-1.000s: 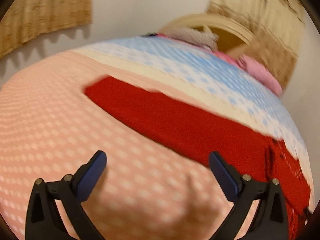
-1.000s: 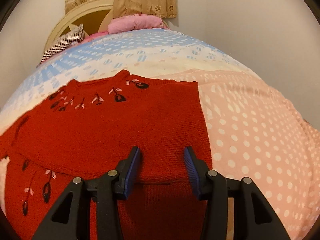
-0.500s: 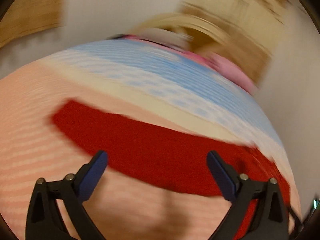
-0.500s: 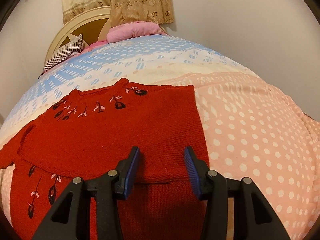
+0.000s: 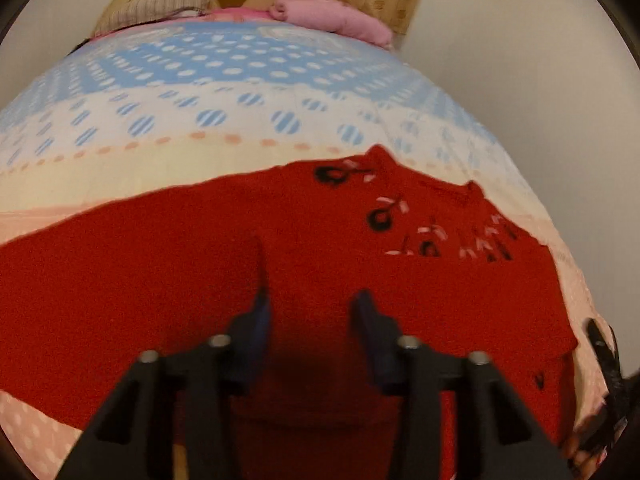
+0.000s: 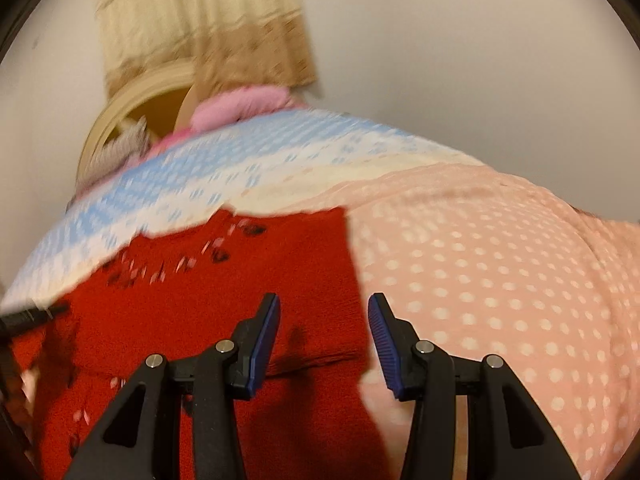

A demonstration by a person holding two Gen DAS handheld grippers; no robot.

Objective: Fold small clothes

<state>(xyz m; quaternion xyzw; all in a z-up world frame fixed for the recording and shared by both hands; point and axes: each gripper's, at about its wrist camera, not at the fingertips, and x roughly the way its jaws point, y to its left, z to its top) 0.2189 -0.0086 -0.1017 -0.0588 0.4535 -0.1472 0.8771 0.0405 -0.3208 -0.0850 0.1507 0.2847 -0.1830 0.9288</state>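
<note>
My left claw (image 5: 312,312) just closing over red sweater (image 5: 160,272), grip unclear; right claw (image 6: 323,320) part-open above its edge.

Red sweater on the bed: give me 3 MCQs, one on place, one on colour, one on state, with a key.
1. Where does the red sweater lie?
A. on the dotted bedspread
B. on the pink pillow
C. on the floor

2. What colour are the pads of the right gripper?
A. green
B. blue
C. white

3. How does the sweater lie?
A. rolled into a ball
B. hanging in the air
C. partly folded, one layer over another

Key: A, bedspread shows around it on several sides; B, both pads are blue in the right wrist view; C, a folded edge crosses it near the fingers.
</note>
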